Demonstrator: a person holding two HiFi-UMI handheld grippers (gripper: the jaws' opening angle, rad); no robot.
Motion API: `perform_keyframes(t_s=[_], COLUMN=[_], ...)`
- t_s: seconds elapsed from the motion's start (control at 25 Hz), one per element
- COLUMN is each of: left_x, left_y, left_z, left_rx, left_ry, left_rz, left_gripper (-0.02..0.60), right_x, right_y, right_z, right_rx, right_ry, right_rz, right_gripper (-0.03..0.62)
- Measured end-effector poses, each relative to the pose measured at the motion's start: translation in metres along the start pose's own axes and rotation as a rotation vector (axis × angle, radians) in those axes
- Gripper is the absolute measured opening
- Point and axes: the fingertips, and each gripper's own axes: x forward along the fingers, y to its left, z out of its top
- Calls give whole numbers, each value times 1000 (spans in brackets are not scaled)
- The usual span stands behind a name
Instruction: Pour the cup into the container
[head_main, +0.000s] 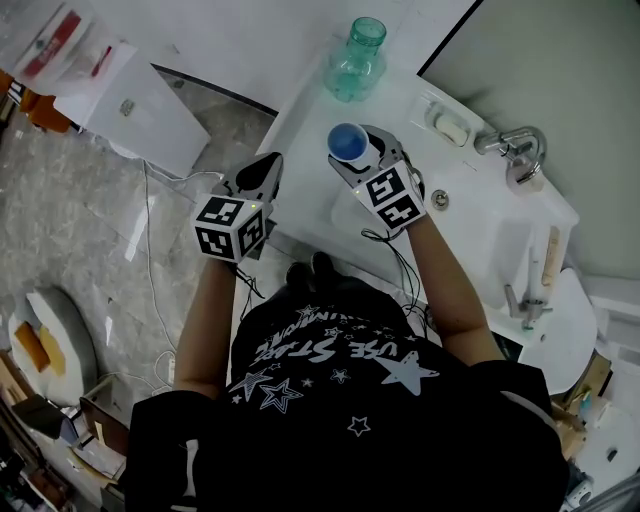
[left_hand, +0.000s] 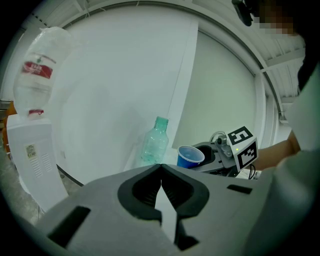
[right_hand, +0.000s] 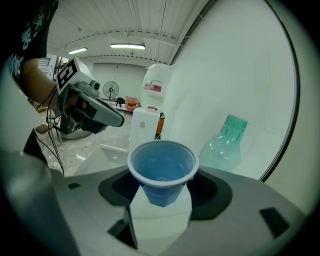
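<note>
Gripping the blue plastic cup (right_hand: 161, 167) around its lower body, the right gripper (head_main: 358, 148) has its jaws spread to the cup's width and holds it upright over the white table (head_main: 305, 115). In the head view, a teal plastic bottle (head_main: 357, 58) stands on the table at 12 o'clock from the cup, apart from it. The left gripper (left_hand: 160, 166) hovers at 8 o'clock from the cup, beyond the table's edge, its jaws closed tip to tip on nothing. A faucet (head_main: 515, 150) sits at 3 o'clock.
</note>
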Motion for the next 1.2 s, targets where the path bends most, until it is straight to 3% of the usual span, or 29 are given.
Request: perform_keyframes(t_s=[0.6,1.2], left_x=[-22,-33], left_y=[-10,-11], left_z=[-53,-76], left_rx=[-56,-36], left_ry=[76,112], left_rz=[-15,-82], left_gripper=[9,9], right_x=[4,17], right_y=[79,115], right_z=[-41,-57], right_rx=[165,176], right_ry=[-26,-3], right_rz=[99,145], right_gripper=[291,293])
